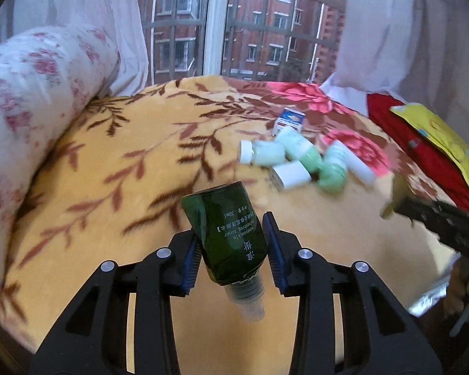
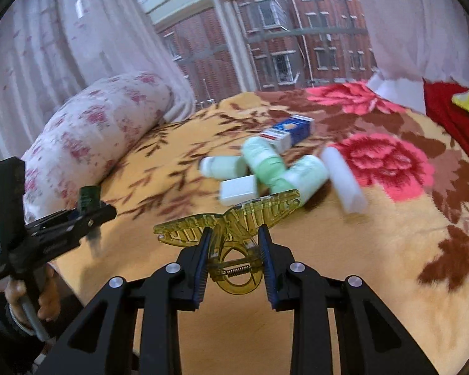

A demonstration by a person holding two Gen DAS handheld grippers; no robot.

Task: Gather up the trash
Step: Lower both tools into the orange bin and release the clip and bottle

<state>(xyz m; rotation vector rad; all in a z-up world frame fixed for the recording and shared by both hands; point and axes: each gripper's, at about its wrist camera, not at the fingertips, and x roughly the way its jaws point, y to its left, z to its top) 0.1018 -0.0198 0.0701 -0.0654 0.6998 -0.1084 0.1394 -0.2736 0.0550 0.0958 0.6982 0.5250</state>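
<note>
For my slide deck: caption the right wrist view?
Right gripper holds a yellow hair clip above the floral blanket.

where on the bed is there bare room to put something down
Free: the yellow leaf-print blanket between the pink floral bolster pillow and the pile of pale green and white bottles. Crowded: that pile and the blue-and-white box behind it.

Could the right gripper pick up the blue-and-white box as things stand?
Probably not yet: the right gripper is shut on a yellow hair clip, and pale bottles lie before the box.

Soft window daylight, motion-blurred, fisheye-warped
</note>
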